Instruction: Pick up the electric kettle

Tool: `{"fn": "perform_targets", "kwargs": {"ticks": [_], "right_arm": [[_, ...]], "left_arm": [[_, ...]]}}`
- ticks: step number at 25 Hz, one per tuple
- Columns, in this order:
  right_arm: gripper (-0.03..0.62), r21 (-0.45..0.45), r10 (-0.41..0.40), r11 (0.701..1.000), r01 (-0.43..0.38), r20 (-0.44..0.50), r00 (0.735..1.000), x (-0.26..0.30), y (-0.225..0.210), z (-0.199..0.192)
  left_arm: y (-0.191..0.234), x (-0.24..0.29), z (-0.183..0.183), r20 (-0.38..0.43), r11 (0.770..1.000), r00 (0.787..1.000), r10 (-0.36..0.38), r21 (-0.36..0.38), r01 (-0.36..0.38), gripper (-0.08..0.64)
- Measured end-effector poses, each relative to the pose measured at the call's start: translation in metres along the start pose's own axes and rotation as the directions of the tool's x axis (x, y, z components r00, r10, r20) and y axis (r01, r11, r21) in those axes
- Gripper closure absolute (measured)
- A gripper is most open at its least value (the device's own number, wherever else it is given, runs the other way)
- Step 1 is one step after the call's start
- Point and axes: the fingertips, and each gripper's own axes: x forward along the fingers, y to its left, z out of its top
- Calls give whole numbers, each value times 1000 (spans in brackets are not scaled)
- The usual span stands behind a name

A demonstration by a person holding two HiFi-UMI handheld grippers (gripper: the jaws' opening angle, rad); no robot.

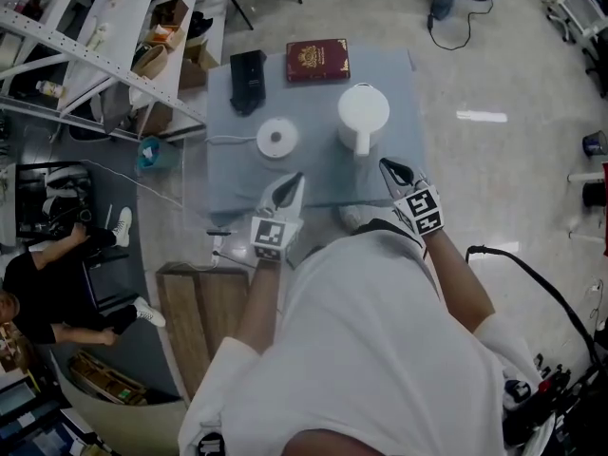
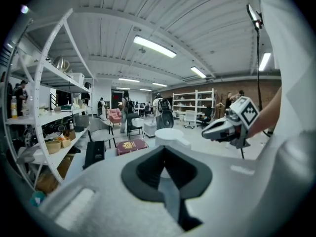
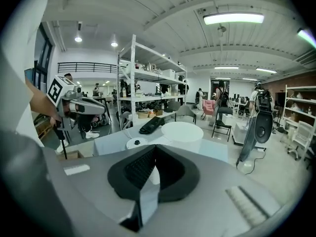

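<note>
The white electric kettle (image 1: 363,115) stands upright on the grey table (image 1: 228,174), handle toward me, apart from its round white base (image 1: 277,138) to its left. Both grippers hover at the table's near edge, short of the kettle and touching nothing. My left gripper (image 1: 295,179) is shut and empty, near the base; in its own view the kettle (image 2: 170,136) lies just beyond the jaws (image 2: 165,149). My right gripper (image 1: 388,166) is shut and empty, right of the kettle's handle. Its view shows the kettle (image 3: 181,132) and base (image 3: 137,143) ahead.
A red book (image 1: 317,61) and a black object (image 1: 248,79) lie at the table's far side. Metal shelving (image 1: 95,46) stands to the left, and a person (image 1: 57,274) sits on the floor there. A wooden board (image 1: 204,321) lies near my left.
</note>
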Motion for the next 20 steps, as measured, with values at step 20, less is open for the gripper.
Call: {"fn": "perform_targets", "kwargs": {"ticks": [20], "right_arm": [[588, 52, -142, 989, 142, 4, 990, -104, 105, -17]], "left_arm": [[-50, -86, -10, 44, 986, 986, -161, 61, 158, 558]]}}
